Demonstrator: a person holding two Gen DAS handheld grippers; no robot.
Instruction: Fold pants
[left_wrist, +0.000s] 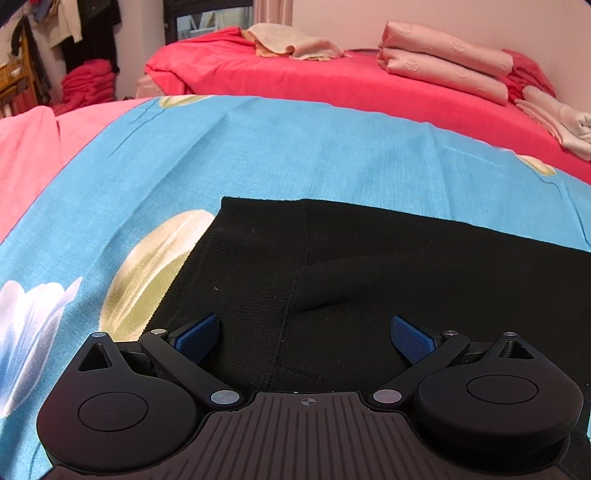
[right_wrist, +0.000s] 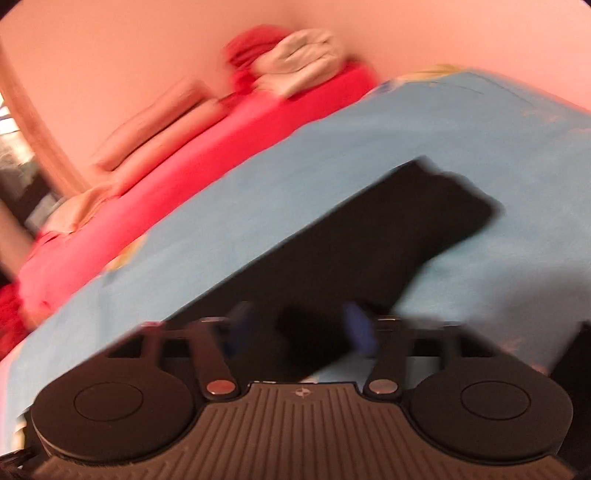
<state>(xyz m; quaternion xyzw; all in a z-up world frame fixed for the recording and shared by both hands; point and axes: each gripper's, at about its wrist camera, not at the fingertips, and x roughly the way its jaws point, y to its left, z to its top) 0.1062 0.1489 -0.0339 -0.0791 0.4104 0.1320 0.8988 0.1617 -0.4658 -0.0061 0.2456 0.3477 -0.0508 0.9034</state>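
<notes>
Left gripper (left_wrist: 304, 334) hangs over the black pants (left_wrist: 369, 266), blue pads (left_wrist: 197, 338) spread wide with nothing between them. Right gripper (right_wrist: 299, 325): jaws partly apart, a fold of the pants (right_wrist: 369, 236) lying between the pads; the frame is motion-blurred, so whether the pads press on the cloth cannot be told.

Writing: no brand, label or text readable on either tool or on the fabric; only a small crosshair mark (left_wrist: 307, 401) on the left gripper's ribbed body.

Pants lie flat on a blue sheet (left_wrist: 295, 147) printed with pale flowers (left_wrist: 147, 266), a centre seam running toward the camera.

Surface and room: a red bedspread (left_wrist: 351, 79) lies beyond the sheet, carrying folded pink bedding (left_wrist: 443, 66) near the pale wall and a beige cloth (left_wrist: 291, 42). Stacked red textiles (left_wrist: 88, 83) and hanging clothes (left_wrist: 74, 26) stand at far left.
</notes>
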